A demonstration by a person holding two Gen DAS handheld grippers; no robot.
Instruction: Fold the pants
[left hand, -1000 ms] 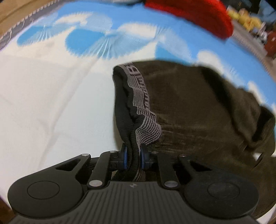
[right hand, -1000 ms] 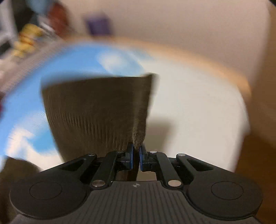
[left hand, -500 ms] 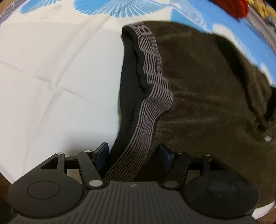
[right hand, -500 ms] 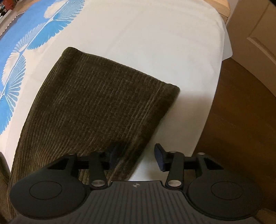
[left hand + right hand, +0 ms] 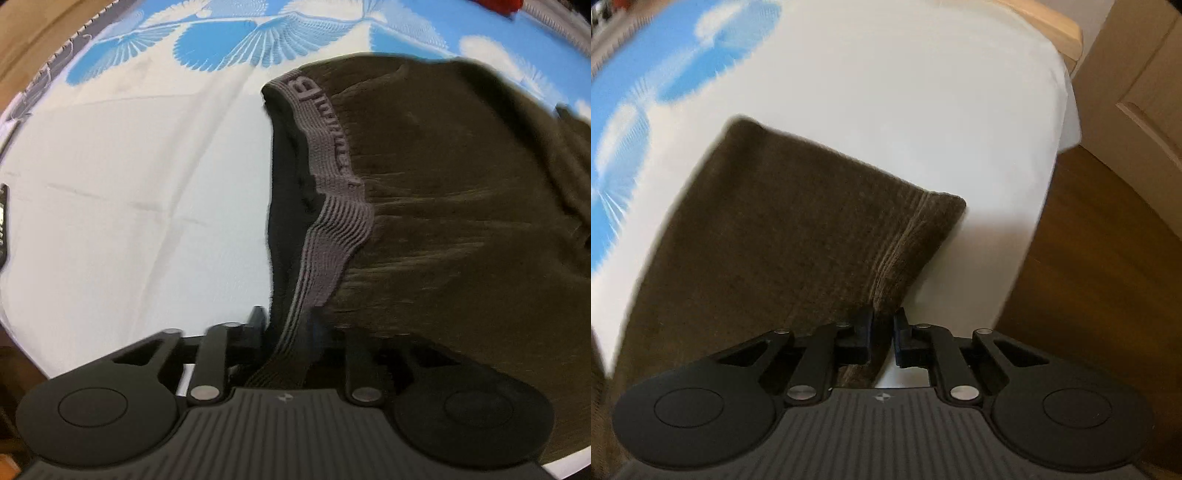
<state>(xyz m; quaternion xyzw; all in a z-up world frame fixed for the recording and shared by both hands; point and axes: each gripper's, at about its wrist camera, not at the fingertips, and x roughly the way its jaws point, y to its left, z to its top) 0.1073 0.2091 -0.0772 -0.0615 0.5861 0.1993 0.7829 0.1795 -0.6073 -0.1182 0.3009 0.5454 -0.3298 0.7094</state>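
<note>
Dark brown corduroy pants (image 5: 443,221) lie flat on a white bed sheet (image 5: 129,203). Their grey ribbed waistband (image 5: 332,229) curls up at the left edge and runs down between the fingers of my left gripper (image 5: 288,325). Its jaws are closing, still partly apart around the band. In the right wrist view a folded pant leg (image 5: 775,240) lies on the sheet. My right gripper (image 5: 884,328) points down at its near right edge. Those jaws are closing too, and the cloth fills the narrow gap between the pads.
The sheet has a blue feather print (image 5: 221,48) at the far side, with a red item (image 5: 498,3) at the top edge. To the right, the bed ends at a wooden floor (image 5: 1089,277), a door (image 5: 1137,74) and a wooden frame (image 5: 1060,33).
Both grippers opened off the cloth half a second ago and have narrowed again around it. The right gripper dropped toward the bed, and the leg it held up now lies flat.
</note>
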